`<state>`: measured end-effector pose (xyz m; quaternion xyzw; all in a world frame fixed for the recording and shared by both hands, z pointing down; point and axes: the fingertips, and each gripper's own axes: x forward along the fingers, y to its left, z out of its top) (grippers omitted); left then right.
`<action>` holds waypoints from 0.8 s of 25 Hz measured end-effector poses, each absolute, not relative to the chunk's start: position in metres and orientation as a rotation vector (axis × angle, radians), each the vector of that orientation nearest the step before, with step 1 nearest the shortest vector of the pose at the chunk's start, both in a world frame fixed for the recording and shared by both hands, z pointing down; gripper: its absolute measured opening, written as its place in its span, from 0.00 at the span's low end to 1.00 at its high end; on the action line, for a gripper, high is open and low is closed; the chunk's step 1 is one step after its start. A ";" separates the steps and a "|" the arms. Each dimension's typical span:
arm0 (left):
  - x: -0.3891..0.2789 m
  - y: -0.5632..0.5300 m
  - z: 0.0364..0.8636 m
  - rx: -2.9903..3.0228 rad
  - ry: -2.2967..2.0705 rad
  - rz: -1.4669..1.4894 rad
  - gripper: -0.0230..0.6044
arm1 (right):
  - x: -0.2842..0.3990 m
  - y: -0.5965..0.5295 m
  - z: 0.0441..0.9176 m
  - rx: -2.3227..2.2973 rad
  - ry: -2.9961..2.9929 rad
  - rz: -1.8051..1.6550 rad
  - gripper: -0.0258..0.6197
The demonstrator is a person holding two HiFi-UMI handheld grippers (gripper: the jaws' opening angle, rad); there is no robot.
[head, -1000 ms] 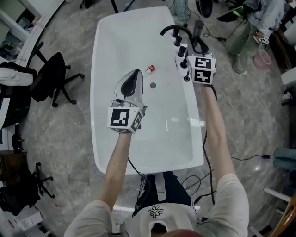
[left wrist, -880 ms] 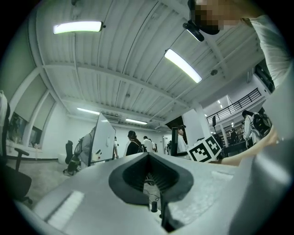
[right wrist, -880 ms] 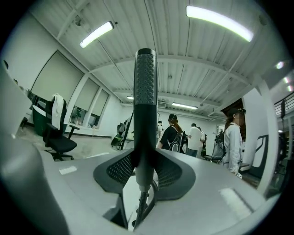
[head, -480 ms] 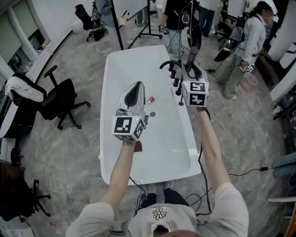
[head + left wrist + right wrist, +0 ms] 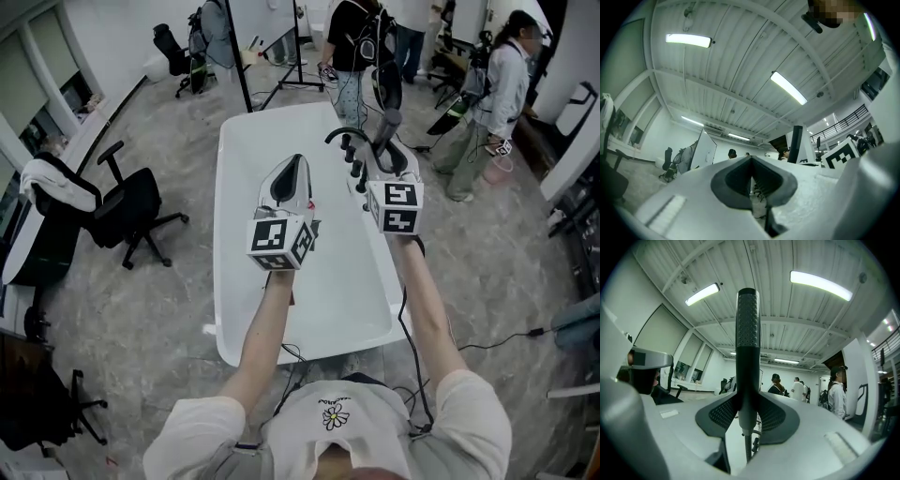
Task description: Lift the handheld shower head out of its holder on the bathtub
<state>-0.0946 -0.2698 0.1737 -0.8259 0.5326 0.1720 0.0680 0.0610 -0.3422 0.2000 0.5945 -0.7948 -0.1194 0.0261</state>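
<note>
Right gripper [image 5: 747, 414] clamped on shower head [image 5: 747, 329] — long axis upright, 12-to-6, hose [image 5: 748, 448] at 6; left gripper [image 5: 751, 187] jaws together, empty.

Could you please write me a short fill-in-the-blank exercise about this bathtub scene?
1. The right gripper has its jaws closed on the ____.
2. The left gripper has its jaws together, holding ____.
3. The person stands at one end of the white ____.
4. In the head view, the office chair to its left is coloured ____.
Missing words: shower head; nothing; bathtub; black.
</note>
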 end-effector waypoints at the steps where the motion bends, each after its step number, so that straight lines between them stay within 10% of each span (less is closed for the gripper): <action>1: -0.096 -0.266 0.173 -2.488 1.605 0.528 0.04 | 0.060 -0.333 0.199 1.843 -2.461 -0.364 0.27; 20: -0.106 -0.232 0.163 -2.457 1.607 0.566 0.04 | 0.057 -0.252 0.198 1.878 -2.552 -0.310 0.27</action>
